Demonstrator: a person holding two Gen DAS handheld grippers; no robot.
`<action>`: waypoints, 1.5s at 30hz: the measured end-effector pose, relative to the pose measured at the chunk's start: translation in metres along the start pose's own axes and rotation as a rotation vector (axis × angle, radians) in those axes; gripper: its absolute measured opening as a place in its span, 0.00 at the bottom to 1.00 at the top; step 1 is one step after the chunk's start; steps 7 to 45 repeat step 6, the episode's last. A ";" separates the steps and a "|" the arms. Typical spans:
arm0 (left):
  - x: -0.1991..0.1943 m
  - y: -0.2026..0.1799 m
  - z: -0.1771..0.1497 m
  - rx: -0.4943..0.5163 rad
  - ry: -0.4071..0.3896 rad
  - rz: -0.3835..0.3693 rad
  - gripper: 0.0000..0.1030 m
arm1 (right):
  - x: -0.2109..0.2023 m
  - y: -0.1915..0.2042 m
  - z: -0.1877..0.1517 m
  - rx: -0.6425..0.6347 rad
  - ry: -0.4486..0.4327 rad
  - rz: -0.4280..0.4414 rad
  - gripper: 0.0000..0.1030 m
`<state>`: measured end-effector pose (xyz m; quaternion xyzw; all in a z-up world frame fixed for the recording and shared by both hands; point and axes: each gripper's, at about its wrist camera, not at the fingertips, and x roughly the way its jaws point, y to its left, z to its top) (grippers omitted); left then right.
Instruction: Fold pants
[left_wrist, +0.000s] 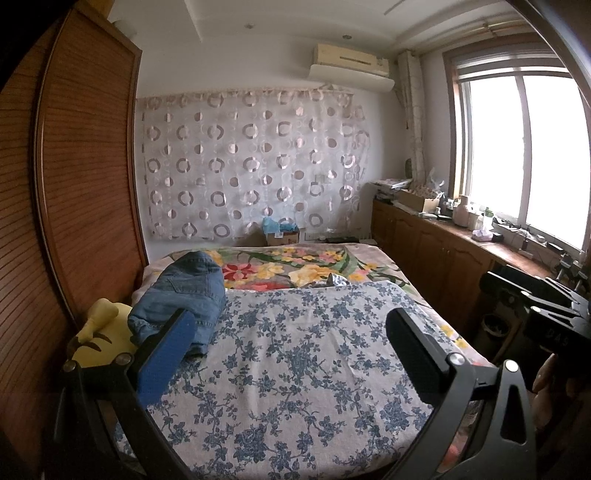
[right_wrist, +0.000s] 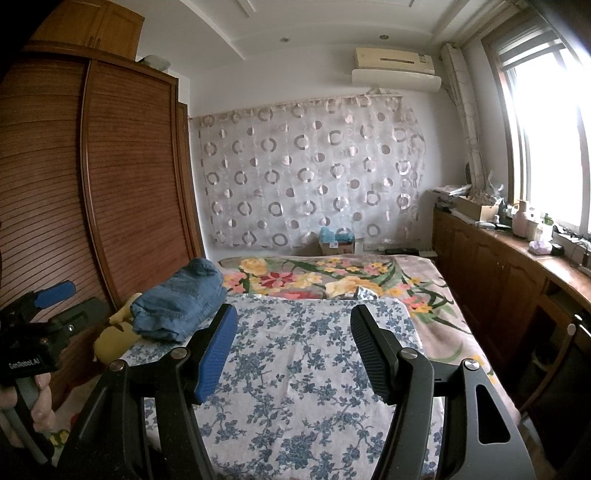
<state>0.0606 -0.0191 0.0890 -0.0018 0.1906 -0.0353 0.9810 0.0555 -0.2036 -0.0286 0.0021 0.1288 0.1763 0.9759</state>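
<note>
At the bed's (right_wrist: 436, 332) left edge, folded denim pants (right_wrist: 181, 299) half-hide a yellow toy (right_wrist: 110, 339) beside the wardrobe (right_wrist: 129, 177). Both tongs, left (left_wrist: 291, 347) and right (right_wrist: 291, 347), gape empty over the floral sheet (right_wrist: 295, 369).

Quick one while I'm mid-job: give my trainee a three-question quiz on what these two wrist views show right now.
1. True or false: the jeans are spread flat across the blue-flowered sheet.
2. Multiple choice: what lies between the fingers of the right gripper? A) a trouser leg B) nothing, only sheet beyond them C) the yellow toy
3. Short answer: on which side of the bed, as seen in both views, do the jeans lie, and what is beside them?

Key
1. False: they sit bundled in a heap.
2. B. The left gripper is likewise open and holds nothing.
3. The left side, by the wardrobe, next to the yellow toy.
</note>
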 end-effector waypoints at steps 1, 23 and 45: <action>-0.001 0.000 0.000 0.000 0.000 0.001 1.00 | 0.000 0.000 0.000 0.000 0.000 0.000 0.64; 0.000 0.000 -0.001 -0.001 -0.001 0.002 1.00 | 0.000 0.001 0.000 0.000 0.000 0.001 0.64; 0.000 0.000 -0.001 -0.001 -0.001 0.002 1.00 | 0.000 0.001 0.000 0.000 0.000 0.001 0.64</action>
